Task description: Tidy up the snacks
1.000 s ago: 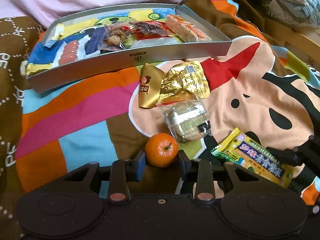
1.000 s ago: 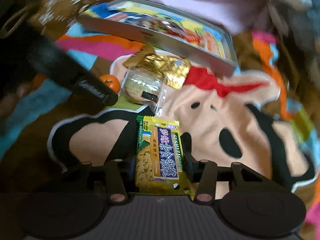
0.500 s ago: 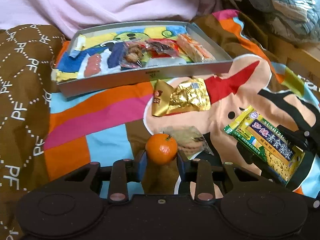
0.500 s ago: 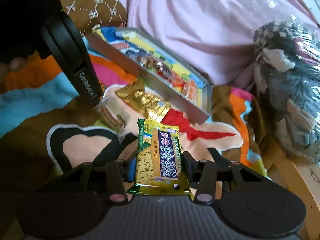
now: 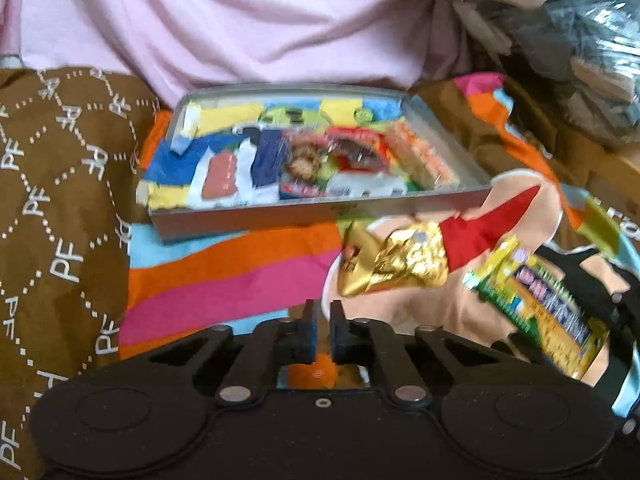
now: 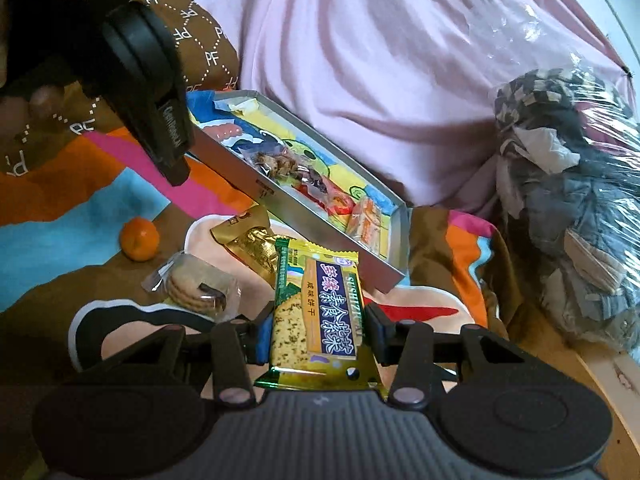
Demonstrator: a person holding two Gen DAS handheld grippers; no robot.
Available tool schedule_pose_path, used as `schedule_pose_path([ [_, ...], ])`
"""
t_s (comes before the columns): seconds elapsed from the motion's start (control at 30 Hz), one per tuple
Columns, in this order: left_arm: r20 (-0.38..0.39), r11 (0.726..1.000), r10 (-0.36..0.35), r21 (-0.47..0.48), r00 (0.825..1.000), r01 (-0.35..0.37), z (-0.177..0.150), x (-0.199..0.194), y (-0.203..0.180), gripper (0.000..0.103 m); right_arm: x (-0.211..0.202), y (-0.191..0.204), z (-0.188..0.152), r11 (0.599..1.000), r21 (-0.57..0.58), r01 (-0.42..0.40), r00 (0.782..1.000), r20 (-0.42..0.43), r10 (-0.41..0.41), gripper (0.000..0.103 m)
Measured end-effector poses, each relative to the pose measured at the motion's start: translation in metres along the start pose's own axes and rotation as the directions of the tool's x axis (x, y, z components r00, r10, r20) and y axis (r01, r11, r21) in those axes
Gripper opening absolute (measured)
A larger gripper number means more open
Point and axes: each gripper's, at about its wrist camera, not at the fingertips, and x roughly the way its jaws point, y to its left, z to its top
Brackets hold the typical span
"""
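One mandarin (image 6: pixel 140 239), one gold packet (image 6: pixel 250 246) loose; right tongs (image 6: pixel 316 334) grip one cracker bar (image 6: pixel 320 304)

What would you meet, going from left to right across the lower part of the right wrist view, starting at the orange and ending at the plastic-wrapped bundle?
orange → clear-wrapped biscuits → yellow-green cracker packet → plastic-wrapped bundle. The gold packet overlaps its neighbours, so it is left out.
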Motion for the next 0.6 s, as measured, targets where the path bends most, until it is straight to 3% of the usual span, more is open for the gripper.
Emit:
schedule_pose_path([
  [0.2,-0.109,1.0,0.005,-0.009,0.994,-0.006,-0.022,0.02,0.019,0.03,0.007,0.006,-0.004,0.999,0.015,-0.034,0.999,-0.029,0.034,0.05],
  [0.37,-0.099,0.999,-0.018,0.036,0.995,0.022,-0.028,0.022,0.013,0.049,0.011,0.007,-0.008,0.999,0.027,-0.046,0.998,-0.039,0.047,0.05],
  [0.6,-0.143,0.99,-0.077,0.108,0.987,0.093,-0.038,0.032,-0.007,0.049,0.013,0.006,-0.008,0.999,0.024,-0.044,0.998,-0.035,0.045,0.05],
])
